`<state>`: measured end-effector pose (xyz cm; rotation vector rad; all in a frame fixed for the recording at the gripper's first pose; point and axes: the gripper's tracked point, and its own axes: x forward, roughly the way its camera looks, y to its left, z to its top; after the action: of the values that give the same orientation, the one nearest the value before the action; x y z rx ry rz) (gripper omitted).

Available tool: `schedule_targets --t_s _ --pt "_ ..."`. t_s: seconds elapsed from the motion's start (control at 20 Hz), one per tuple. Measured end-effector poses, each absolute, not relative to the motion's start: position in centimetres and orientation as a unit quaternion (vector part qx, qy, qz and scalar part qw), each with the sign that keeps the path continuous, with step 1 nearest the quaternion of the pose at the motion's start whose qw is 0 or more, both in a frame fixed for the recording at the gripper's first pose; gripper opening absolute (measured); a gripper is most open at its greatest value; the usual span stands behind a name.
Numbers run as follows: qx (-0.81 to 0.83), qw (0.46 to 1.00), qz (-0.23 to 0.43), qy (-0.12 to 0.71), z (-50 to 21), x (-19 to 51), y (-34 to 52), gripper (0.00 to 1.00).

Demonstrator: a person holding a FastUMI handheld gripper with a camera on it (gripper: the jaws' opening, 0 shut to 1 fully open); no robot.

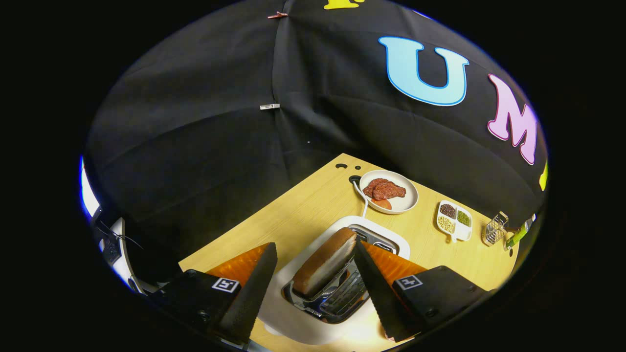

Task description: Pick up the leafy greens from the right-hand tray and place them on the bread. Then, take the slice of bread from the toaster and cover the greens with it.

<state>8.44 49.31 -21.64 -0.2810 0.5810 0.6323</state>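
Your tool (pixel 313 264) hangs over the white toaster (pixel 313 313) with its 2 fingers spread wide, gripping nothing. The slice of bread (pixel 325 261) stands tilted in the toaster's slot, right between the fingers, touching neither. Beyond them on the wooden worktop (pixel 303 205) sits a white plate (pixel 389 191) carrying red meat, and further right a divided dish (pixel 455 221) of beans beside a small wire basket (pixel 495 229). Each finger mount carries a square marker; you can read no brand anywhere.
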Motion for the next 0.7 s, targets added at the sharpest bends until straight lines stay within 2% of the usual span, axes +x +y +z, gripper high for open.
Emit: schedule_targets --t_s 0.1,0.25,0.5,0.55,0.7 --pt "-0.144 0.899 0.305 0.28 -22.1 8.7 49.5 0.96" --pt "-0.157 0.898 0.294 0.286 -22.7 8.9 48.8 0.75" --pt "-0.147 0.898 0.282 0.303 -22.8 8.6 48.3 0.49" --pt "-0.145 0.899 0.279 0.307 -22.6 8.4 48.0 0.37" --pt "-0.127 0.898 0.271 0.324 -22.6 8.5 47.6 0.22"
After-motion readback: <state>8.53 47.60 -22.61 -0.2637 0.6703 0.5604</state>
